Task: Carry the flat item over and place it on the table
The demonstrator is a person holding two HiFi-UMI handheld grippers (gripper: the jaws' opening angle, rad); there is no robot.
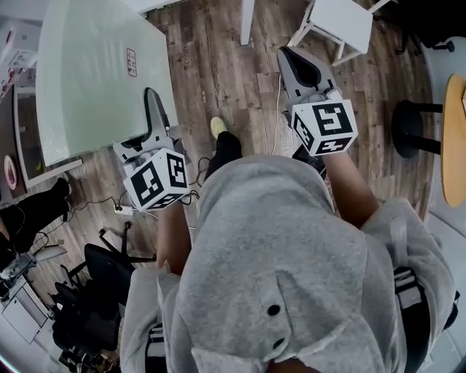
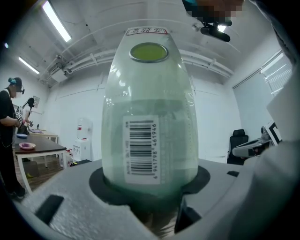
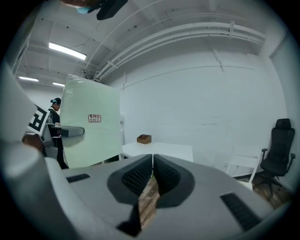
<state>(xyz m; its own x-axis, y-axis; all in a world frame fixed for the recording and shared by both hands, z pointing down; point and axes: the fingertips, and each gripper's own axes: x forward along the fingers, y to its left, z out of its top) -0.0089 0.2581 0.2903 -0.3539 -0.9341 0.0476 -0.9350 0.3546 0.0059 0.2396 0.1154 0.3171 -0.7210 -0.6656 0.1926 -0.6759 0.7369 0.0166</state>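
Note:
The flat item is a large pale green board [image 1: 102, 73] with a small label near its middle, held up at my left. My left gripper [image 1: 153, 102] is shut on the board's near edge. In the left gripper view the board [image 2: 147, 108] rises straight out of the jaws, a barcode sticker [image 2: 140, 150] on its face, and the left gripper [image 2: 150, 187] clamps its base. My right gripper [image 1: 287, 55] hangs over the wooden floor, apart from the board. Its pads [image 3: 140, 176] meet with nothing between them, so the right gripper [image 3: 152, 161] is shut. The board [image 3: 91, 124] shows at the left there.
A white table [image 3: 159, 150] with a small brown box [image 3: 144, 138] stands ahead, a black office chair [image 3: 276, 145] to its right. White furniture legs [image 1: 342, 22], a black stool [image 1: 411, 127] and a round wooden tabletop [image 1: 455, 138] surround me. A person [image 2: 9, 117] stands at a dark table [image 2: 37, 149].

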